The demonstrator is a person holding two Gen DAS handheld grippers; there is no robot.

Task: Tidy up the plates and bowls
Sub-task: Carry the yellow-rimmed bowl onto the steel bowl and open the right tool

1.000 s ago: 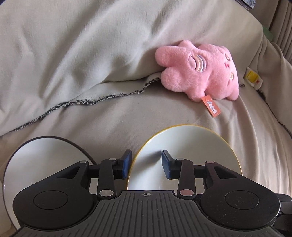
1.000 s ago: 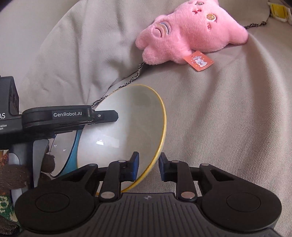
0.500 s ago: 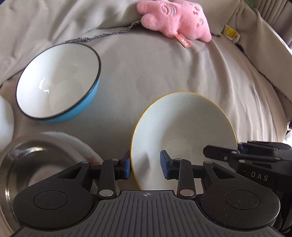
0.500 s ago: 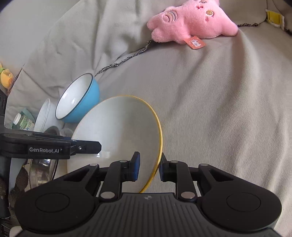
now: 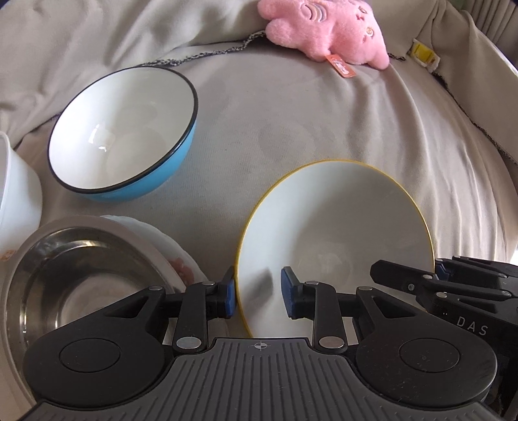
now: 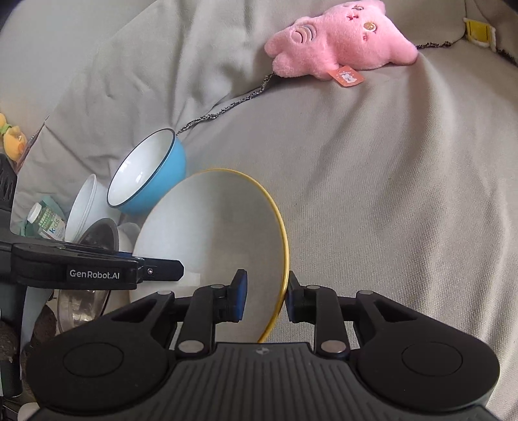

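A yellow-rimmed plate (image 5: 336, 233) is straddled at opposite edges by both grippers, left (image 5: 258, 293) and right (image 6: 266, 296), fingers apart, so it may be dropped onto the metal bowl (image 5: 74, 281)

Both cameras ride low on the handheld tools, looking forward over the couch at close range. Each sees the yellow-rimmed plate (image 5: 336, 226) (image 6: 210, 233), blue bowl (image 5: 123, 129) (image 6: 149, 171) and pink plush toy (image 5: 327, 29) (image 6: 340, 42).

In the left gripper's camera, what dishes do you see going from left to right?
White bowl → steel bowl → blue bowl → yellow-rimmed plate, straddled by the left gripper.
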